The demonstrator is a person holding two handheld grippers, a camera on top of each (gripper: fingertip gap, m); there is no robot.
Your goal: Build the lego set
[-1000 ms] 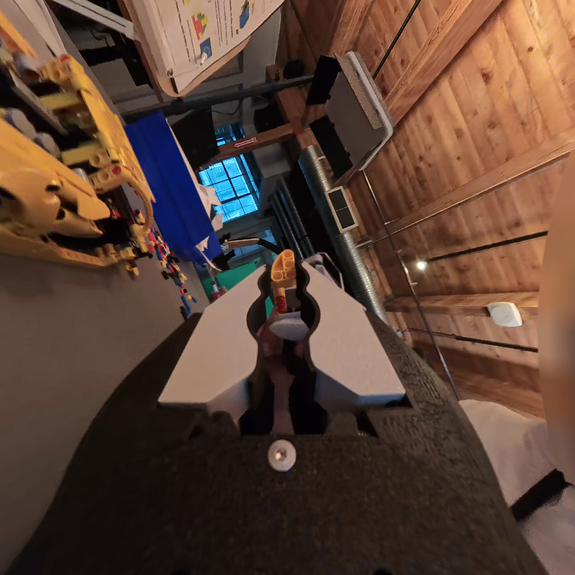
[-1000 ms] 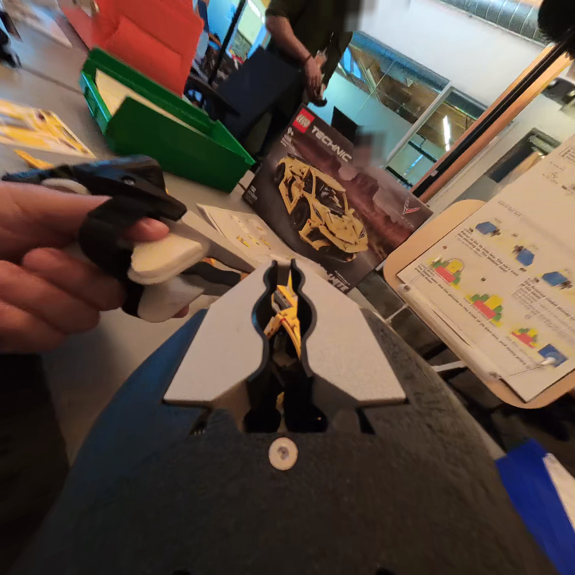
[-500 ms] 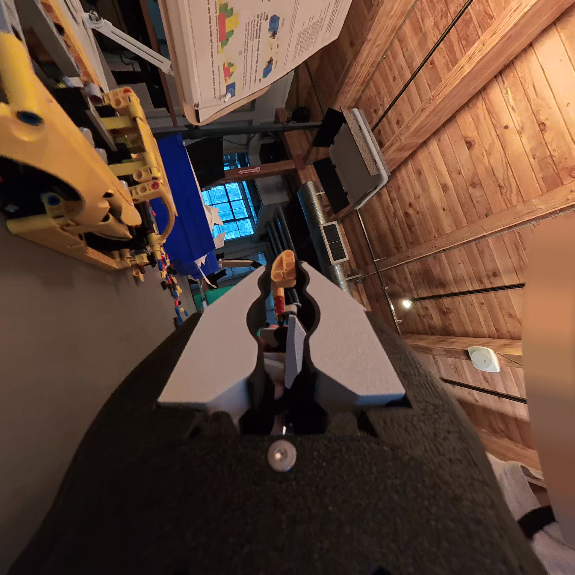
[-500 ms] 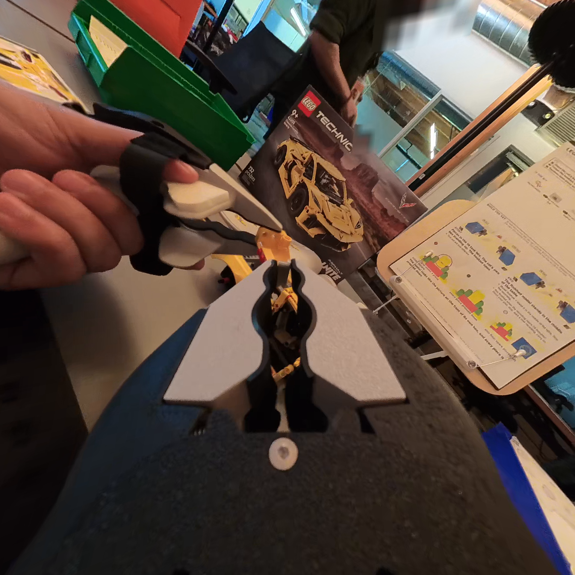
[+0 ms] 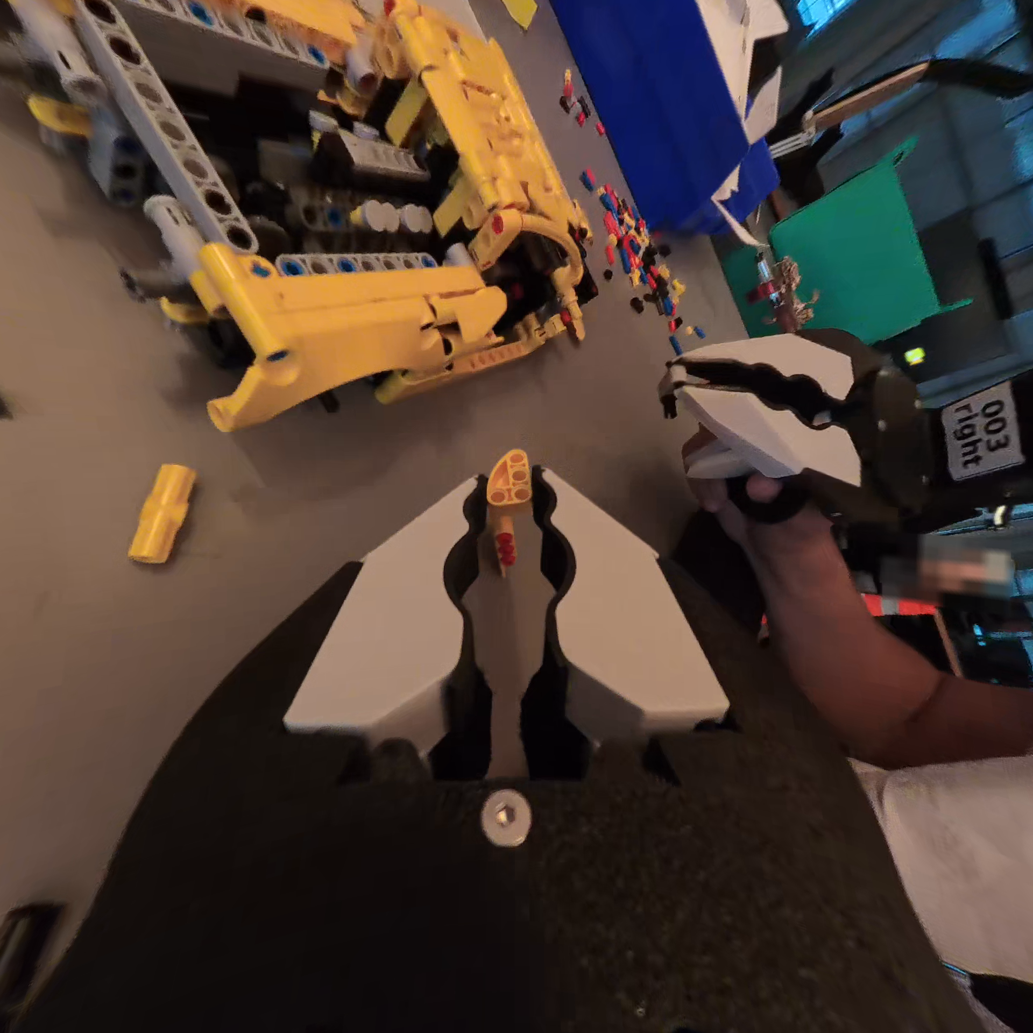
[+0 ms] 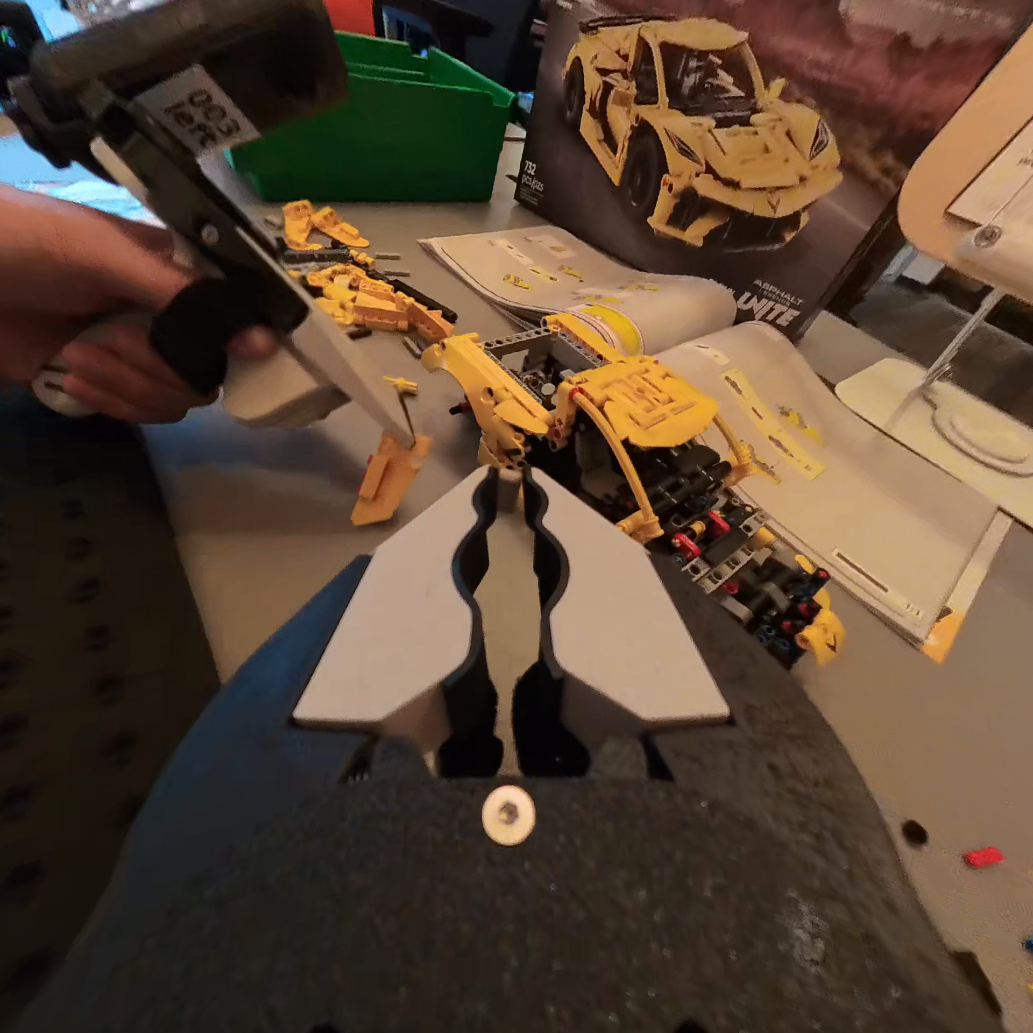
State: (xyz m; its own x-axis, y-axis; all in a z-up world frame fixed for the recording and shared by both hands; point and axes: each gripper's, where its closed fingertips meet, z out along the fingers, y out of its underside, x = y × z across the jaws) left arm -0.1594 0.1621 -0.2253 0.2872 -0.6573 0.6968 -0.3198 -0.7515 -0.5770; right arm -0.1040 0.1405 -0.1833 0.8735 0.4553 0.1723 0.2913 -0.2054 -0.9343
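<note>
A half-built yellow Lego car (image 5: 358,313) lies on the grey table (image 5: 112,615); it also shows in the right wrist view (image 6: 631,413). My left gripper (image 5: 508,475) is shut on a yellow panel piece (image 5: 510,482) with red pins, just above the table in front of the car. In the right wrist view that left gripper (image 6: 408,439) holds the panel (image 6: 391,481) down near the table. My right gripper (image 6: 507,475) is nearly shut, with a small grey piece (image 6: 507,492) between its tips, close to the car's side. It also shows in the left wrist view (image 5: 669,385).
A loose yellow connector (image 5: 162,511) lies left of my left gripper. Several small loose pieces (image 5: 631,246) lie by a blue bin (image 5: 659,100). Yellow parts (image 6: 358,296), an open instruction booklet (image 6: 587,279), the set's box (image 6: 726,140) and a green bin (image 6: 380,145) stand behind the car. About 8 centimetres separates my left fingertips from my right. The right gripper is farther from the loose yellow connector (image 5: 162,511), some 15 centimetres, than the left, some 9 centimetres.
My left gripper has swung from pointing up at the ceiling down to the table, still holding the yellow panel. My right gripper has tilted down toward the car.
</note>
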